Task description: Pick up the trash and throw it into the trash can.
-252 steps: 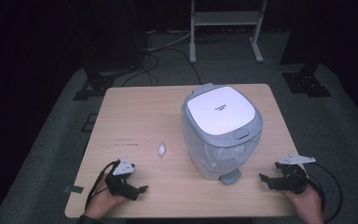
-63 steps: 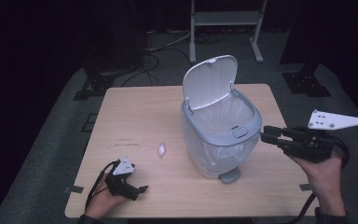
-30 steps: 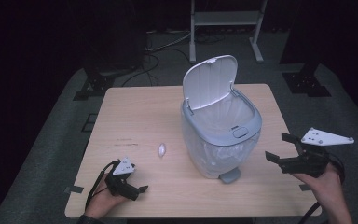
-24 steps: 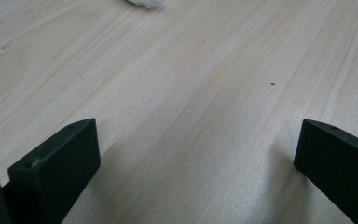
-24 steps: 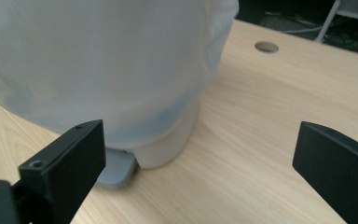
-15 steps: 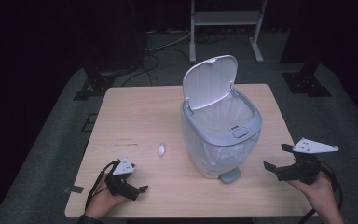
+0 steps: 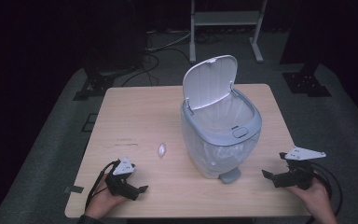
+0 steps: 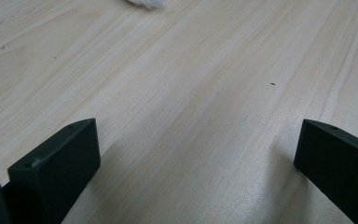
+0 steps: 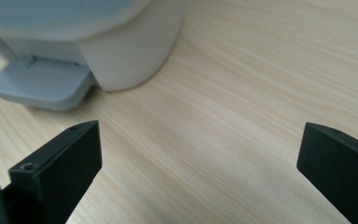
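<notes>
High view: left gripper (image 7: 129, 188) is held low at the near-left corner of the light wooden table (image 7: 135, 116), jaws pointed right and toward the table middle, hand (image 7: 103, 198) cupped under it from the near edge. Right gripper (image 7: 279, 173) is held at the near-right edge, jaws pointed left at the white-and-grey pedal bin (image 7: 220, 133), grey plate on top, hand (image 7: 314, 198) behind it. Bin stands right of centre, lid tipped up and back. Small white crumpled wad (image 7: 161, 149) lies on the table between left gripper and bin, apart from both.

Left gripper view: jaws spread wide, nothing between them, bare tabletop (image 8: 191, 93) below; wad (image 8: 147, 3) is seen at the top edge.

Right gripper view: jaws spread wide, empty; bin base (image 9: 130, 51) and grey foot pedal (image 9: 42, 86) are seen ahead, near but not touched.
</notes>
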Motion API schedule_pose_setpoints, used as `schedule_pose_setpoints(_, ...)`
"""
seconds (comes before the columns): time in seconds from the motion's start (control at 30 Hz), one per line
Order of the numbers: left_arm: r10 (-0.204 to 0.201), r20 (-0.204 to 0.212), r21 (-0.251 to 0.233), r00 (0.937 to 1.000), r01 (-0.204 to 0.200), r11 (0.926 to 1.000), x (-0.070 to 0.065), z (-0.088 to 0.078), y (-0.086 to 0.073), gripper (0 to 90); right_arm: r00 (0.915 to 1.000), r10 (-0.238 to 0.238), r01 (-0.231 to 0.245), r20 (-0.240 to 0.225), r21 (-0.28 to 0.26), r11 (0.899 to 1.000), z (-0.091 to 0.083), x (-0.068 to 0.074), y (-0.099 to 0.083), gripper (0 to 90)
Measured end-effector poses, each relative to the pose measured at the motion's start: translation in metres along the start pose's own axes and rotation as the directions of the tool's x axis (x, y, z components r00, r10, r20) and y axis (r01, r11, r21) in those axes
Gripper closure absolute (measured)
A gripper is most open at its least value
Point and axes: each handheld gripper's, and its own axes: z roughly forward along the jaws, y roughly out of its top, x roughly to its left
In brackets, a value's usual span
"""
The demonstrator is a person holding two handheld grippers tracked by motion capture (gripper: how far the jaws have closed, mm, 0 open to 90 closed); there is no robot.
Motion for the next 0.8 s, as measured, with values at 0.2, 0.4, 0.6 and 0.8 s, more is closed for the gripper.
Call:
schedule_pose_setpoints(0.2,0.000,0.000,0.000,1.0000,0.000,1.0000,0.000,0.000,0.000,0.0,0.9998,-0.017,0.016,0.006,0.041,0.999,0.010,0.001,-0.007,0.0)
schedule_pose_setpoints(0.4,-0.005,-0.003,0.000,1.0000,0.005,1.0000,0.000,0.000,0.001,0.0,0.9995,-0.028,0.027,0.016,0.086,0.996,0.019,0.002,-0.013,0.0)
schedule_pose_setpoints(0.6,-0.010,0.004,-0.003,0.9999,0.010,0.9999,0.000,0.000,0.003,0.0,0.9990,-0.041,0.039,0.017,0.128,0.991,0.026,0.004,-0.017,0.0)
schedule_pose_setpoints(0.8,-0.025,0.011,-0.024,0.9996,0.026,0.9994,-0.001,-0.002,0.009,0.0,0.9996,-0.026,0.024,0.014,0.141,0.990,0.030,0.002,-0.022,0.0)
